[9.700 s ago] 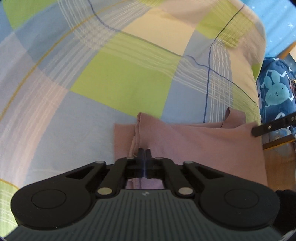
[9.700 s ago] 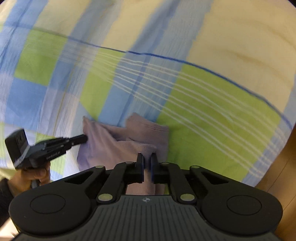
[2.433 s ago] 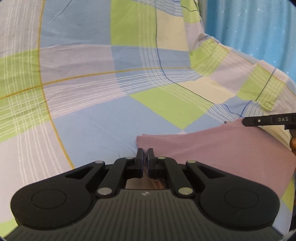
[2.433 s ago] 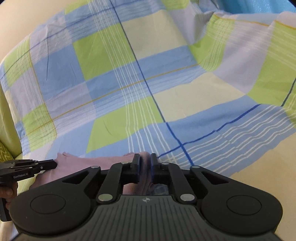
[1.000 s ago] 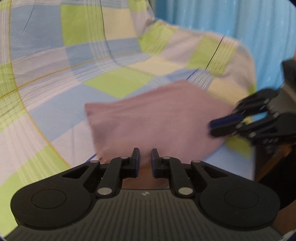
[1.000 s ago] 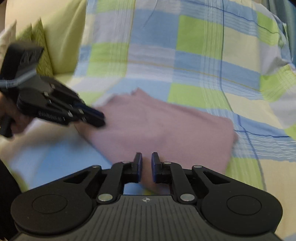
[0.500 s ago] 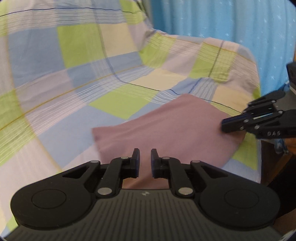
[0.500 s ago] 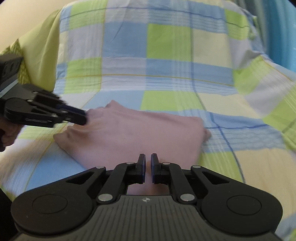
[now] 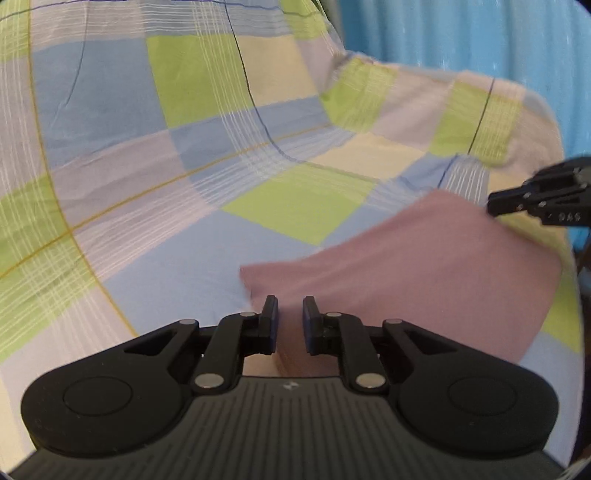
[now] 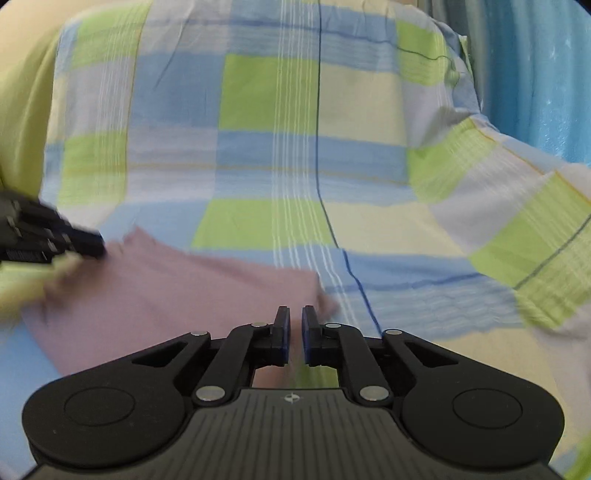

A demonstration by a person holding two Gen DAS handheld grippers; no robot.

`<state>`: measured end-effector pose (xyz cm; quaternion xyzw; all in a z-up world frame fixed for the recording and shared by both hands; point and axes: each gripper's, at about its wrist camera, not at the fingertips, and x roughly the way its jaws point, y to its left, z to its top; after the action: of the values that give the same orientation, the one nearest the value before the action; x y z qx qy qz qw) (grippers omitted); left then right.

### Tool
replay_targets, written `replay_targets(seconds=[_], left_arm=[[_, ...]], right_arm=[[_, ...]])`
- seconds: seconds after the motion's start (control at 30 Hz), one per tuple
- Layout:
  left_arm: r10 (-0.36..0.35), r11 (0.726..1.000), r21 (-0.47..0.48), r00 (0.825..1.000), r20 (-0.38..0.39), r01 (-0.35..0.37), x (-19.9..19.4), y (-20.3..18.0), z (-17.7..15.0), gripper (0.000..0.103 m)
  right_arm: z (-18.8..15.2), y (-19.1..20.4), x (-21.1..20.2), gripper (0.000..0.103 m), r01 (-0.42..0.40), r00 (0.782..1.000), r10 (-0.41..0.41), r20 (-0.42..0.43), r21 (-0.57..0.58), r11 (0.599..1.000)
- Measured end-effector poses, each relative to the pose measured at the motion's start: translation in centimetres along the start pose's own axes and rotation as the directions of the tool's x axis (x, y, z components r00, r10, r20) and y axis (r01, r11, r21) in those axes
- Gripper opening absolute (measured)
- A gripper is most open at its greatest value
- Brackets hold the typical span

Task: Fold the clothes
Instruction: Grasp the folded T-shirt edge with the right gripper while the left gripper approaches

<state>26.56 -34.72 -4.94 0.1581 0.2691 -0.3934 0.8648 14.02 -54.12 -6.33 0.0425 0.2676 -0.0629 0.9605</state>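
Left wrist view. The left gripper [image 9: 290, 320] sits at the near edge of the scene, its jaws spread with a clear gap and nothing between them. Just beyond the fingertips lies the pink garment [image 9: 417, 266], a flat, roughly rectangular folded panel spread to the right of centre on the checked bedsheet [image 9: 155, 147]; its near left corner sits just beside the left fingertip. At far right the right gripper [image 9: 496, 204] enters as a dark shape, its tip over the garment's far right corner; contact cannot be judged. A blue curtain [image 9: 461, 33] fills the far background.

Right wrist view. The right gripper [image 10: 295, 334] shows its jaws parted by a narrow slot, empty of cloth. The pink garment [image 10: 166, 295] lies near and to the left, its right corner just beyond the fingertips. The left gripper [image 10: 55, 240] appears blurred at the left edge, beside the garment's far left corner. The checked bedsheet [image 10: 295, 147] rises behind, with the blue curtain [image 10: 535, 74] at far right.

Progress. The garment looks already folded into a compact, smooth rectangle with no sleeve or loose flap visible, and neither tool holds it. As a judgement, the folding of this piece is largely done; what may remain is a final halving or smoothing of the edges. No other garment is in view.
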Motion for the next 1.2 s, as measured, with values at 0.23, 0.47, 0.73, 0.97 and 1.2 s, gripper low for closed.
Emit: replay_targets(seconds=[0.23,0.47,0.73,0.97,1.2], left_arm=[[-0.041,0.996,0.076,0.998,-0.040,0.044,3.1,-0.6,-0.2,0.021],[0.040,0.998,0.038,0.999,-0.017,-0.040,2.8,1.3,0.6,0.018],[-0.064,0.987,0.150,0.998,0.011,0.061,2.8,-2.9,1.8,0.019],[-0.058,0.958,0.279,0.998,-0.026,0.063,4.8,-6.6,0.9,0.018],[-0.058,0.959,0.275,0.998,-0.016,0.060,4.8,-6.6,0.8,0.018]], right_arm=[[1.3,0.5,5.0,0.017,-0.038,0.997,0.031,-0.077,-0.082,0.996],[0.4,-6.5,3.6,0.029,0.015,1.000,-0.012,-0.014,0.277,0.961],[-1.0,-5.8,2.8,0.032,-0.150,0.984,0.179,-0.024,0.446,0.882],[-1.3,0.7,0.4,0.013,-0.092,0.996,0.093,-0.014,0.014,0.996],[-1.8,3.8,-1.4,0.007,-0.054,0.993,0.080,0.082,-0.274,0.960]])
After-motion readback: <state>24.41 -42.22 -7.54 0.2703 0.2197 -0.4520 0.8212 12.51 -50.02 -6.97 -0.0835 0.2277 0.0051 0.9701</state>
